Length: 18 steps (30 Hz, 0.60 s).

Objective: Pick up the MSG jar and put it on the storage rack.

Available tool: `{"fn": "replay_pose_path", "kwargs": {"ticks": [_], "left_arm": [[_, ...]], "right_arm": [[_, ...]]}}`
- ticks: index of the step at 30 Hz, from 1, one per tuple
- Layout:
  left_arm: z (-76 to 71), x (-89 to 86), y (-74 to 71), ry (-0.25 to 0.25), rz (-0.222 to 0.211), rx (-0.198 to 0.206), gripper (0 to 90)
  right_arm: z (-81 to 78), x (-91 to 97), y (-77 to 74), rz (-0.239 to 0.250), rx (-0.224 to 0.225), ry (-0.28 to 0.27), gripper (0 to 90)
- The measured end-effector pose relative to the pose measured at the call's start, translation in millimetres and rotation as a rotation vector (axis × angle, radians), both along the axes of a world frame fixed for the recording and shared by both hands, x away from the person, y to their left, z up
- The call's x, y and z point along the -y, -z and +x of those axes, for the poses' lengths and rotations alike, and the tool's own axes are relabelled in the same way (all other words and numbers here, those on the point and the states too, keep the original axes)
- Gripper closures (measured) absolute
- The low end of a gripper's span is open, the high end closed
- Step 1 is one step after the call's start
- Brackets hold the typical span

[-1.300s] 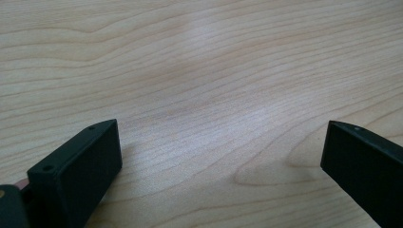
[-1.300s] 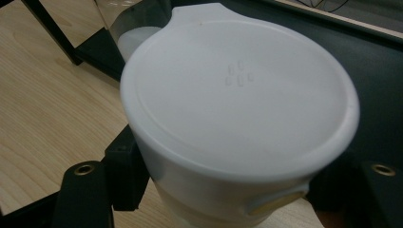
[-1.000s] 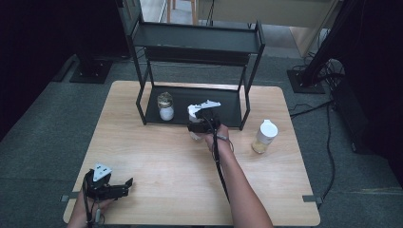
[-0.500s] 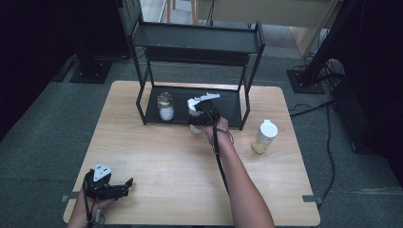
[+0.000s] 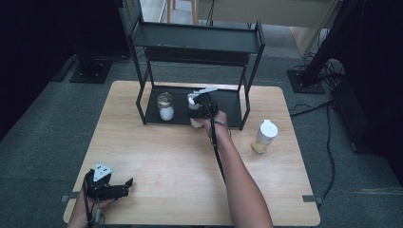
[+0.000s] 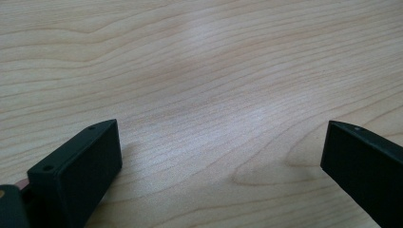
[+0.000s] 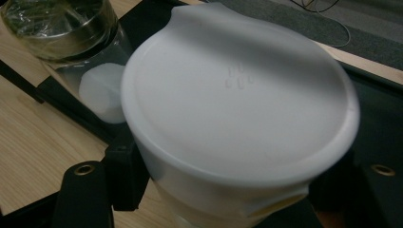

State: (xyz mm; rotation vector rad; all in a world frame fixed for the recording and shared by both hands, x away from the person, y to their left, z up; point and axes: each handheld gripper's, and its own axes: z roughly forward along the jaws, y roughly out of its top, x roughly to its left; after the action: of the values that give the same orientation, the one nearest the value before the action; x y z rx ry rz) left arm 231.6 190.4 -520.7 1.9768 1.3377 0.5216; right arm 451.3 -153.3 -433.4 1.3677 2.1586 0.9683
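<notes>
Tongs in our right hand (image 5: 199,108) pinch a white-lidded jar (image 7: 237,114) from both sides, and in the right gripper view its broad white lid sits close between the two black jaws. From the high view we see this jar at the front edge of the black shelf rack's (image 5: 199,42) lower tray, with our right forearm reaching across the wooden tabletop (image 5: 180,161) to it. Another jar with a gold lid (image 5: 165,106) stands on the same lower tray, off to the left and apart from the held one; in the right gripper view it shows as clear glass with white contents just beside the white lid. A third jar with a white cap and yellowish contents (image 5: 264,136) stands on the tabletop to the right of the rack, well apart. Our left tongs (image 5: 119,189) rest near the tabletop's front left corner, spread wide over bare wood.
</notes>
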Motion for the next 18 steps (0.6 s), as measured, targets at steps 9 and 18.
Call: {"fn": "replay_pose_path", "kwargs": {"ticks": [9, 18], "left_arm": [[0.1, 0.2, 0.1, 0.002, 0.003, 0.001, 0.0], [0.0, 0.4, 0.0, 0.003, 0.007, 0.001, 0.0]], "right_arm": [[13.2, -0.8, 3.6, 0.004, 0.009, 0.015, 30.5], [15.2, 2.6, 5.9, 0.037, 0.002, 0.035, 30.2]]}}
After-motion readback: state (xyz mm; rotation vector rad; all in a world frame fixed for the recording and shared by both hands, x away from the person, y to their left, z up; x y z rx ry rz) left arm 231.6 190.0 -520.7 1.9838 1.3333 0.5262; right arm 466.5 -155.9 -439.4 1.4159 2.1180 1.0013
